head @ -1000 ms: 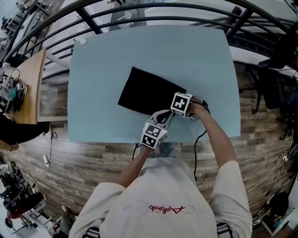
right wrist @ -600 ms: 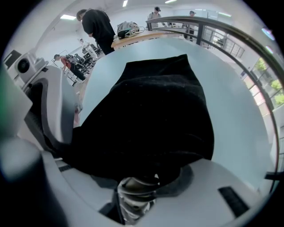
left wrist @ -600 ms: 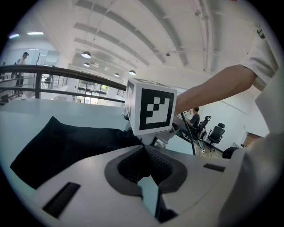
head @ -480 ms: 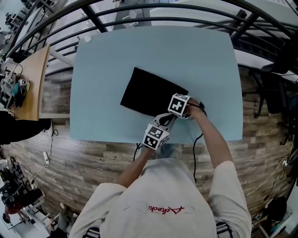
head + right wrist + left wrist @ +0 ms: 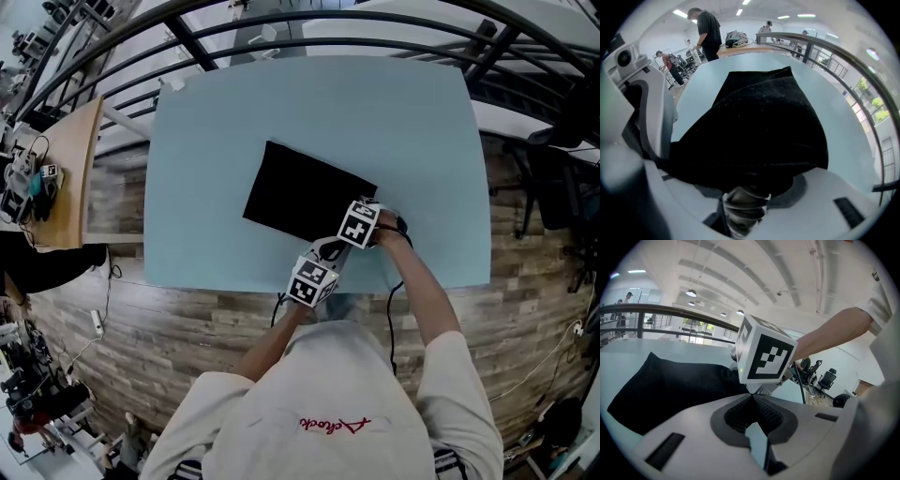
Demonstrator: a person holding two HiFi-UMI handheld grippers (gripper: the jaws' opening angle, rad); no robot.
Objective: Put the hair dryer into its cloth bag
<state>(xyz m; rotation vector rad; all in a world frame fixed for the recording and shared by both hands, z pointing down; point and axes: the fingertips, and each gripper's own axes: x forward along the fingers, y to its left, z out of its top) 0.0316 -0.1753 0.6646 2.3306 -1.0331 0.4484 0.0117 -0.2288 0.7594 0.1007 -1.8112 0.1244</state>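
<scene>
A: Only a grey ribbed end of the hair dryer (image 5: 743, 211) shows. It sits at the mouth of the cloth bag (image 5: 300, 192), centre of frame in the head view. The rest looks to be under the black cloth.
B: Grip?
A: right gripper (image 5: 744, 190) is clamped on that end, with cloth draped over its jaws. left gripper (image 5: 752, 401) has its fingers pressed together and nothing visible between them. Its tips are just beside the right one's marker cube.
B: Risks?
A: Nothing I can see is holding the bag mouth. If the right one pushes, the cloth probably slides along the table (image 5: 234, 112) or bunches up instead of swallowing the dryer. Also the cord (image 5: 388, 309) hangs off the near edge, lower centre. It could snag and tug the dryer back out.
B: Vs a second ago?
A: right gripper has come slightly toward the left one and the near edge. The bag sits where it was. The left one has barely shifted.
</scene>
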